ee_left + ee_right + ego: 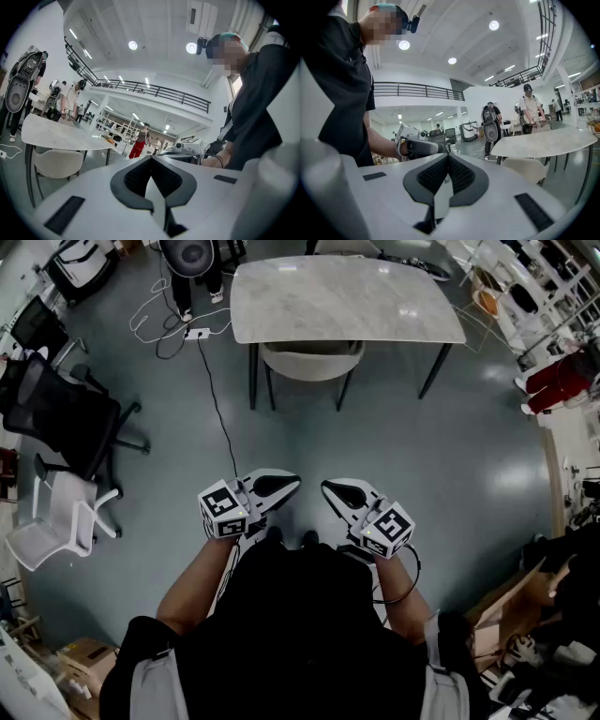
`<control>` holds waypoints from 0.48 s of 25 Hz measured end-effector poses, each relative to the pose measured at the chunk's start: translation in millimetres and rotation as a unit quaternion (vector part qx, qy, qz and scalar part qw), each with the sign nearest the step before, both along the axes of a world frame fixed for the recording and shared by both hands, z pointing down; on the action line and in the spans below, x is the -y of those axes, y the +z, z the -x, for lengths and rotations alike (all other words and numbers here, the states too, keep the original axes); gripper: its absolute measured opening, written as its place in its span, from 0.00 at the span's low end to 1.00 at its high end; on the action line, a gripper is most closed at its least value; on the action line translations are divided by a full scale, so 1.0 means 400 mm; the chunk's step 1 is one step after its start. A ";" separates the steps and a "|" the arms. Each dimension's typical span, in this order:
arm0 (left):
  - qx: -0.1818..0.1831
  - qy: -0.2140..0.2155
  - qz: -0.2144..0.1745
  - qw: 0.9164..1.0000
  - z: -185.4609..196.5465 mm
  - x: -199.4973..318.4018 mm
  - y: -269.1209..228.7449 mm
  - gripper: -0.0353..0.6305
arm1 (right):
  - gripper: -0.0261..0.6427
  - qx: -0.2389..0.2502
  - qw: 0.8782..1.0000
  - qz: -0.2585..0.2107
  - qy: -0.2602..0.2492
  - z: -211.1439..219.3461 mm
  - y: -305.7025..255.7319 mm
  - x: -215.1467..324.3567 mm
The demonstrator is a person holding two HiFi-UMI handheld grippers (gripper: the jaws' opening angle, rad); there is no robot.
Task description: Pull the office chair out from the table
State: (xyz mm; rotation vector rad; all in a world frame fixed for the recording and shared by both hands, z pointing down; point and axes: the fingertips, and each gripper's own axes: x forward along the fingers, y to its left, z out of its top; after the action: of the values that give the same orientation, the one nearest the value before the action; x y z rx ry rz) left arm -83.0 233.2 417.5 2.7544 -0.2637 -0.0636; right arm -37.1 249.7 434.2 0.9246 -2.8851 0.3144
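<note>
1. Our left gripper [279,486] and right gripper [339,493] are both shut tight, with nothing in them.
2. The beige chair [312,362] sits tucked under the marble table [347,296], well away from us.
3. We think no part of the job is done yet. We need to go over, grab the chair and pull it out.

Lab hall, mezzanine railing [154,91], trailing cables [215,399]
</note>
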 end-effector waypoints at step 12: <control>0.022 0.000 -0.013 1.000 0.045 -0.038 0.024 0.07 | 0.06 0.001 1.000 0.002 0.013 0.030 0.003 -0.039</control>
State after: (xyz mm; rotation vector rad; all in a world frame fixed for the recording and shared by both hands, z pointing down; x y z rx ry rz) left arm -101.0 248.3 427.1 2.7839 -0.2776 -0.0061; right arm -48.9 265.5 435.6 0.9624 -2.8751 0.3239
